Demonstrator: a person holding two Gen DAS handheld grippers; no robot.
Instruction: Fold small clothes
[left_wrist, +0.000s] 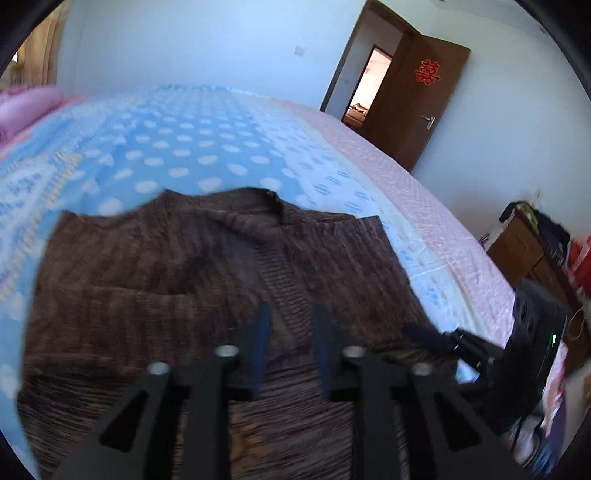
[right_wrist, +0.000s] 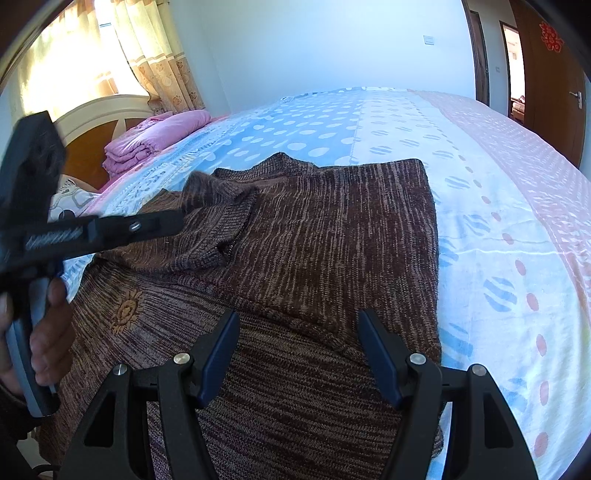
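One brown sweater (right_wrist: 295, 236) lies beneath two parted grippers.

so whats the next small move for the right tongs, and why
Probably lower the right tongs onto the brown sweater hem just below them and close. They hang open over it holding nothing, and the near part still lies flat on the bed, not yet folded up.

Your left gripper (left_wrist: 288, 314): matte black frame, blue pads, silver screw heads. Your right gripper (right_wrist: 299, 321): same build; green LED on its body. Your left hand (right_wrist: 48, 332): bare skin.
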